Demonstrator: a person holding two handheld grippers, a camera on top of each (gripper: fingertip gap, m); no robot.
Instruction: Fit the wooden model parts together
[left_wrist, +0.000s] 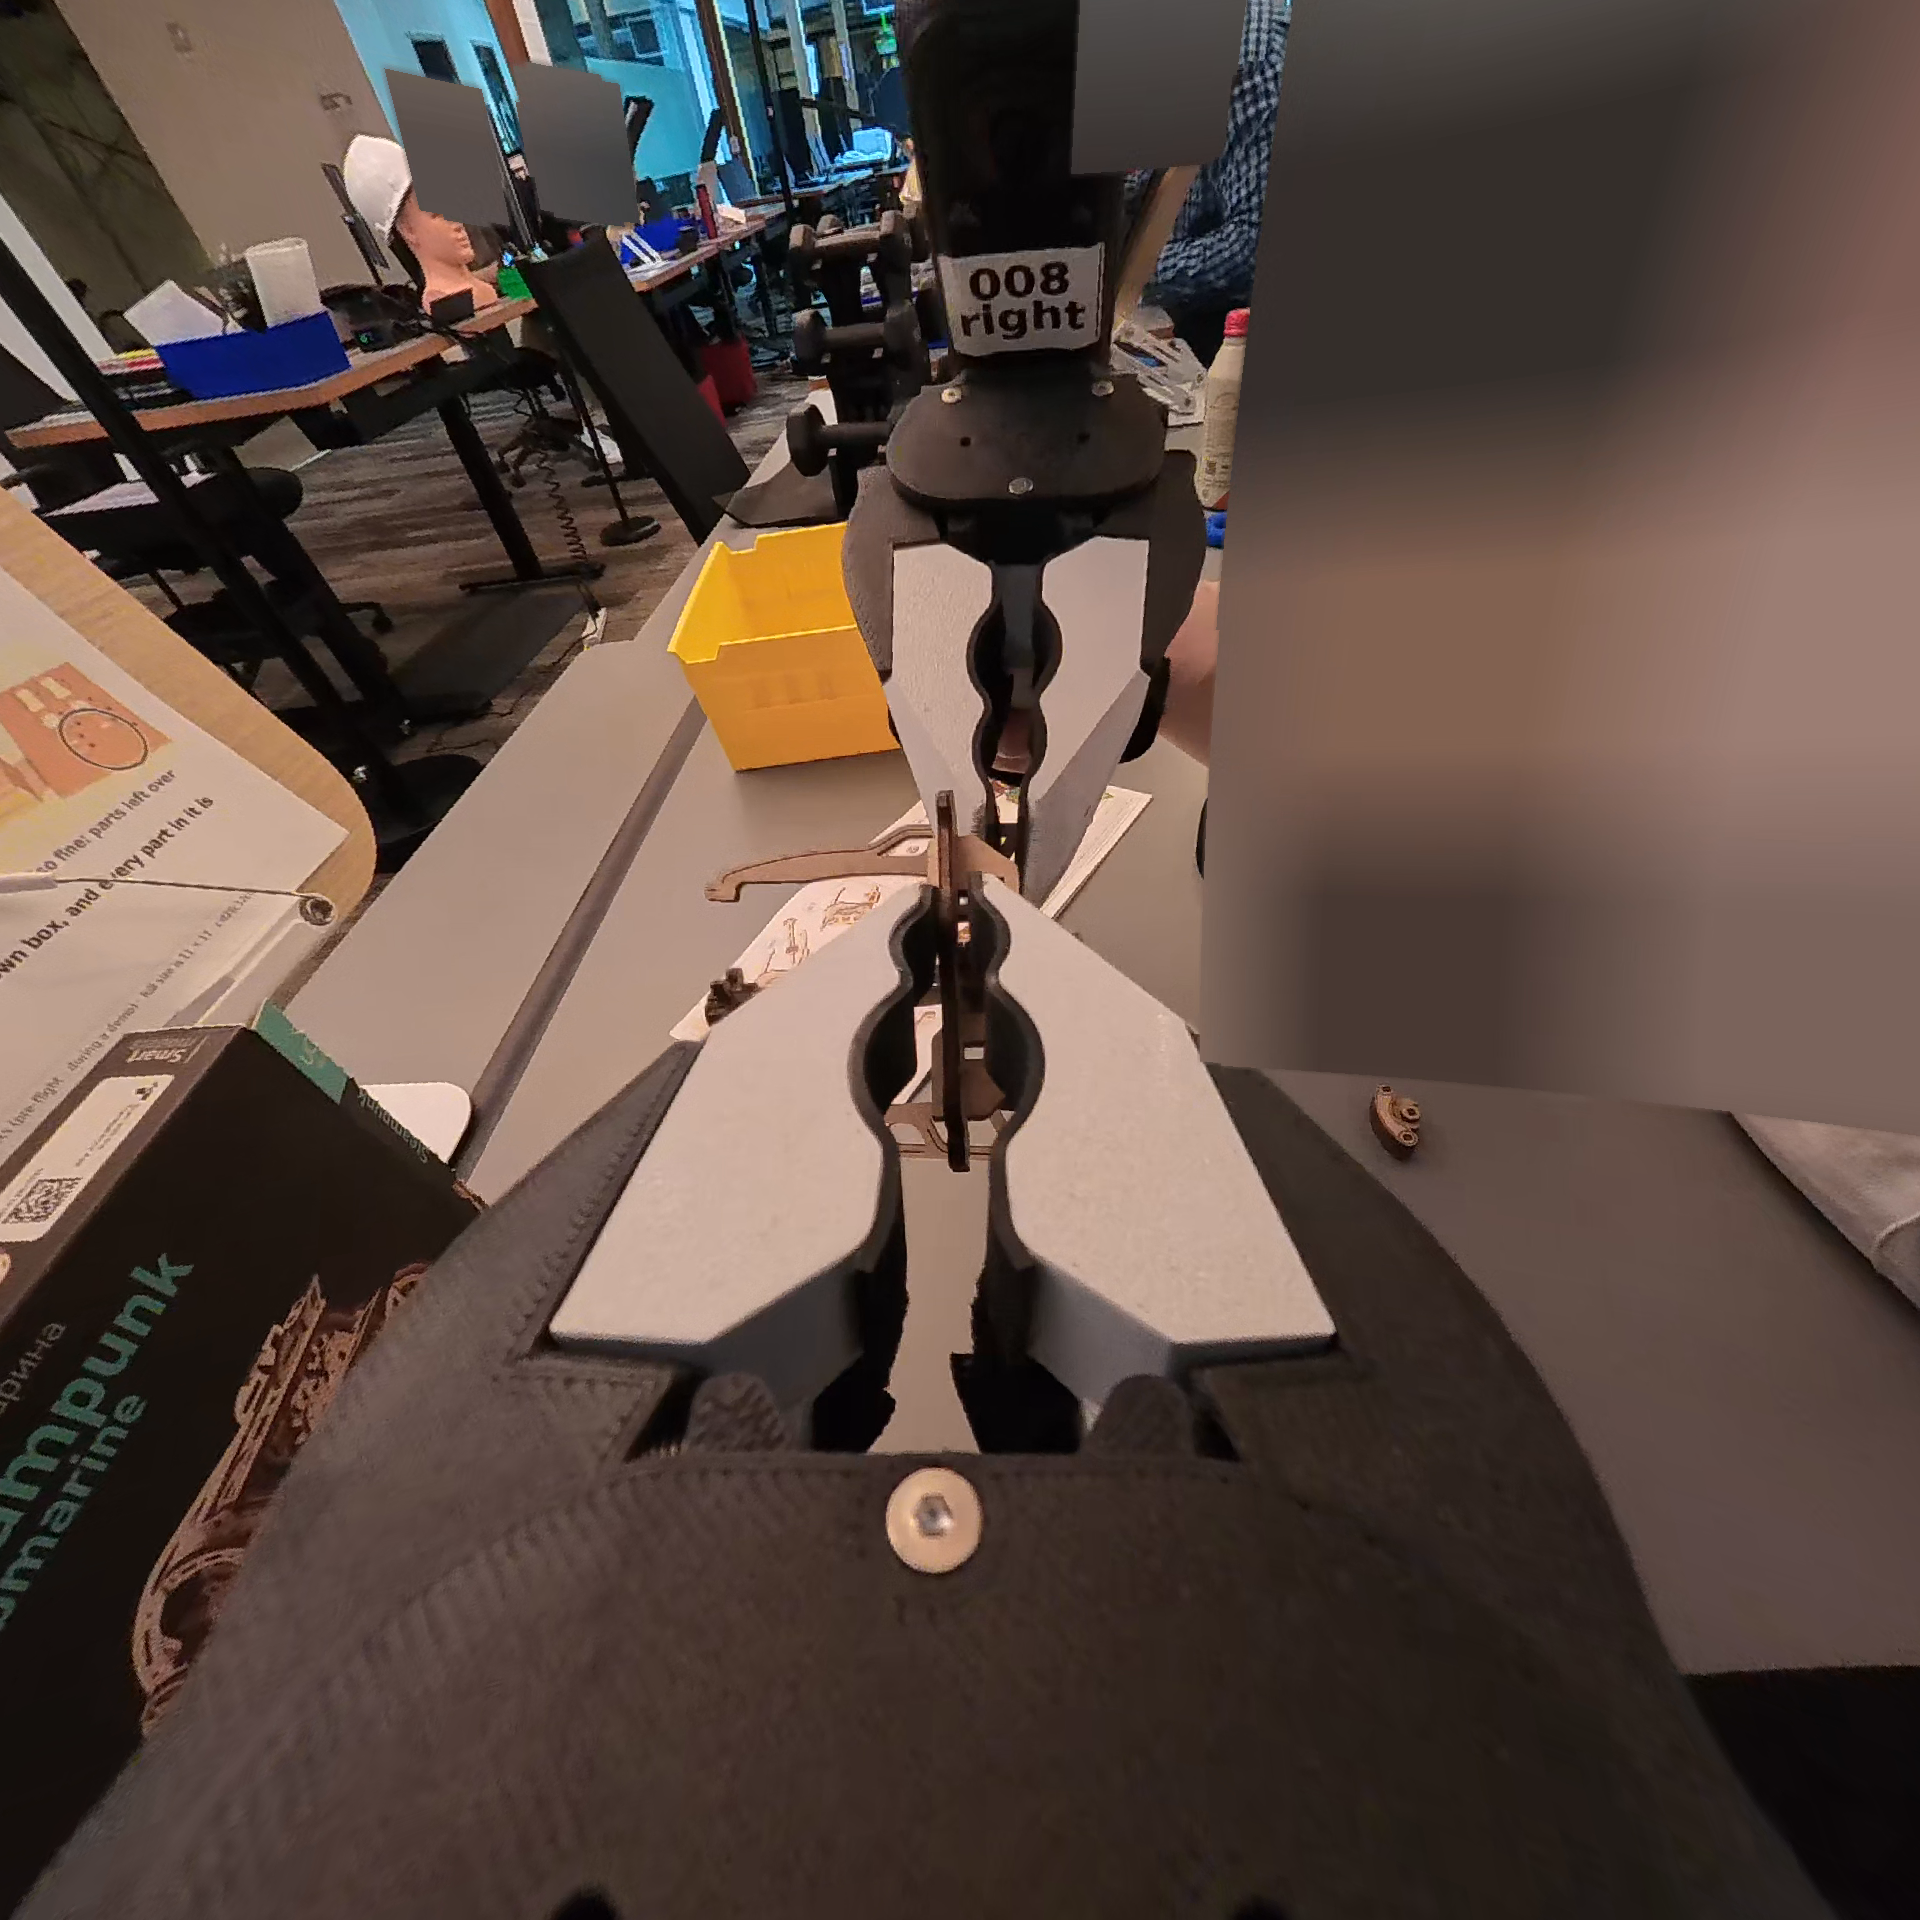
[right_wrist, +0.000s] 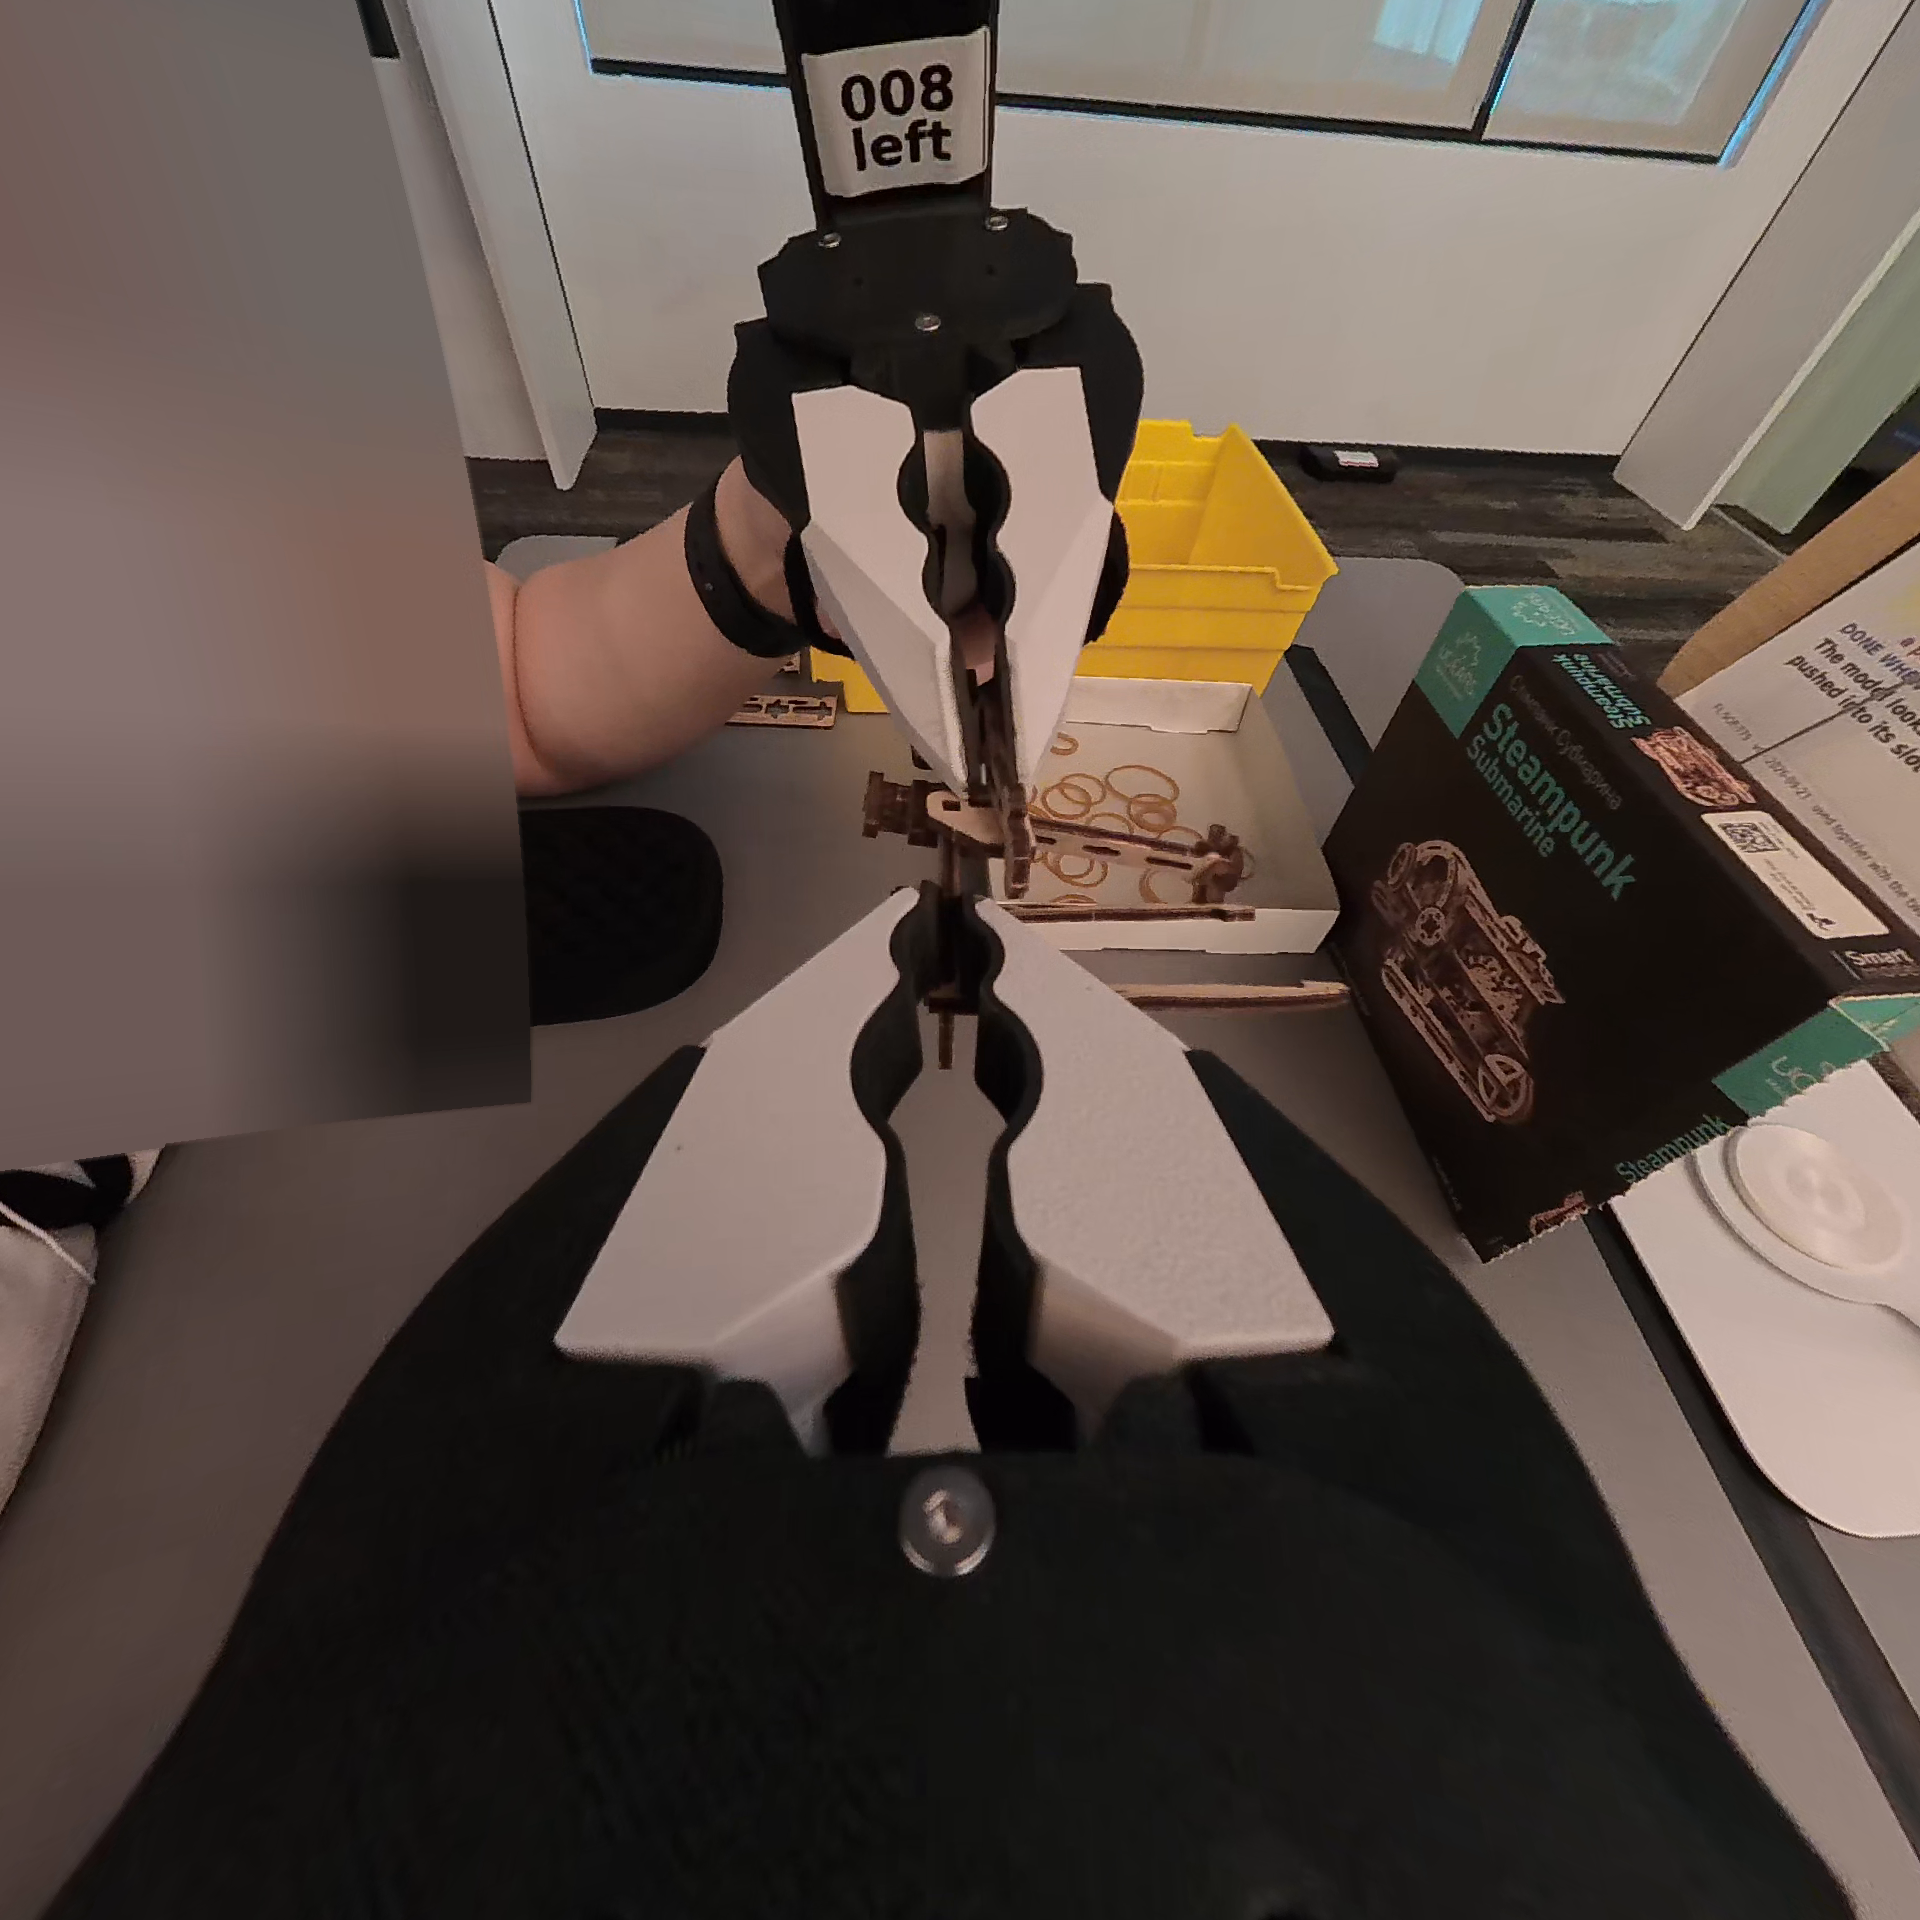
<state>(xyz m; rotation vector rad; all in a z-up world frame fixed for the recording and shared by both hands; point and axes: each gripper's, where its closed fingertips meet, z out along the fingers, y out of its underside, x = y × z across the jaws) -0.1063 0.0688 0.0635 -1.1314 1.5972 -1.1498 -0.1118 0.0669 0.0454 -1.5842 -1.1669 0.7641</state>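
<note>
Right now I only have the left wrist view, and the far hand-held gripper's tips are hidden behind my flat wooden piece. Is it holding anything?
Observer: Yes. The right wrist view shows the right hand-held gripper shut on a small dark wooden part, close to your flat wooden piece.
Operator: What lies behind my left hand-held gripper, out of my sight?
Observer: A shallow white tray holding loose rubber bands.
Operator: Any spare parts near it?
Observer: A pale wooden strip lies on the table along the tray's near wall.
</note>
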